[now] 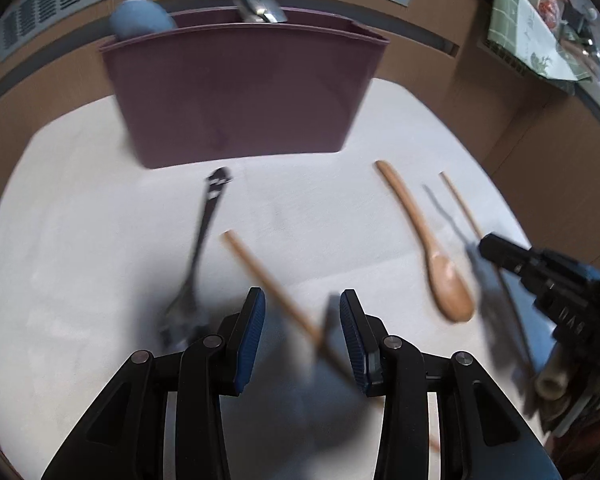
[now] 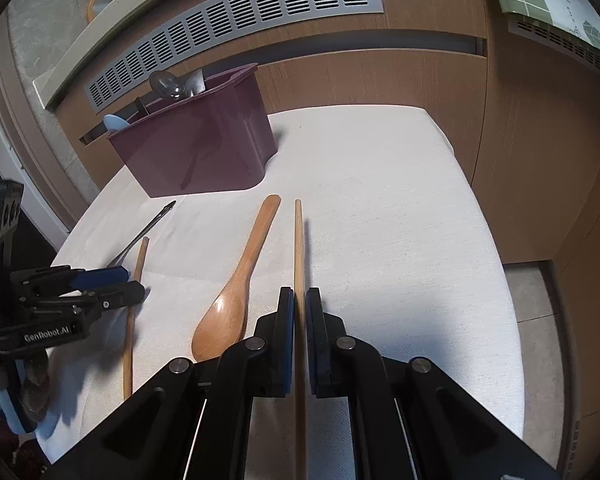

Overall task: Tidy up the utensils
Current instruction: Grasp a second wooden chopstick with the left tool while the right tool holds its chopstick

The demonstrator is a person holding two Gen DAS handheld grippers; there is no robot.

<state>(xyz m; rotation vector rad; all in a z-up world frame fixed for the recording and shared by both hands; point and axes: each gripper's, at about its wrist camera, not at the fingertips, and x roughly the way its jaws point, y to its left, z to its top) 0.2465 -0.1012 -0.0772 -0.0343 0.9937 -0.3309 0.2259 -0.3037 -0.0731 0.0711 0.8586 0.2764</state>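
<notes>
Lower centre of the right wrist view: right gripper (image 2: 300,300), jaws pressed together on a thin wooden chopstick (image 2: 298,240), gripped partway along, far end reaching up the frame toward the maroon utensil holder (image 2: 204,152), near end running back down between the black linkages. Likely light, stiff and smooth (a round stick, apt to swivel or slide between flat pads), so best held near the middle, square to the pads, firmly. Just left of it, flat on the white cloth (image 2: 380,200): wooden spoon (image 2: 236,292), bowl toward the camera, handle toward the holder; light and rigid too, probably easiest taken by the slim handle rather than the rounded bowl. Further left: second chopstick (image 2: 134,308) and a dark metal fork (image 2: 148,232), thin, hard, lying low on the cloth, likely slippery to pinch. Holder upright at upper left, already carrying a pale blue utensil (image 2: 116,123) and metal spoon heads (image 2: 168,84). Left edge of the same view: left gripper (image 2: 124,284), side-on. From its own blurred camera, left gripper (image 1: 302,320) tilted steeply down over the cloth, blue pads (image 1: 252,328) apart, second chopstick (image 1: 268,276) crossing slantwise between them, no contact to be made out. Right gripper likewise angled downward, pointing up the frame toward the holder.
</notes>
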